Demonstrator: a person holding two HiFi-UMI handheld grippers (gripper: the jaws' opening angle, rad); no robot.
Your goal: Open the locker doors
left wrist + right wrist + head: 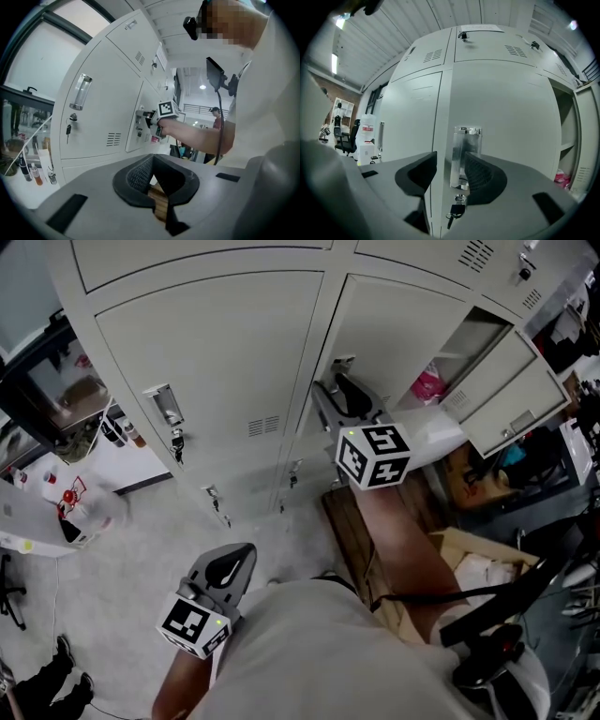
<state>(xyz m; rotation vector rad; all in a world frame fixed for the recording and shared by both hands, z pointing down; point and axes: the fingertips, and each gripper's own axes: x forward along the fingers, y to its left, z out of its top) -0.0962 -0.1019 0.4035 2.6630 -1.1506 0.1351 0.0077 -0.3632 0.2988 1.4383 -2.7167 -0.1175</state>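
I count two tall closed doors in the head view, the left door (216, 362) and the right door (403, 324). Each carries one chrome handle. The left handle (164, 406) has a left key (177, 442) hanging in the lock just under it.

The right claw (451, 161) is up at the right door, pointing level. Its jaws are wide and the right handle (464, 143) stands between them, unclamped, with the ribbed pad (483, 176) just beside it. A right key (454, 211) hangs in the lock directly below that handle.

The left claw (152, 161) is low beside the wearer's torso (319, 652), well apart from the lockers. Its jaws are narrow, tips together, with nothing between them.

Farther right one open locker (469, 338) shows a pink bag (429, 385) inside. One cardboard box (473, 563) lies on the floor near it. Left of the lockers, a few bottles (28, 171) stand on a shelf. In the left gripper view one bystander (216, 119) stands far back.

In the head view the right forearm (403, 540) and its marker cube (372, 456) cover the right door's lower part.
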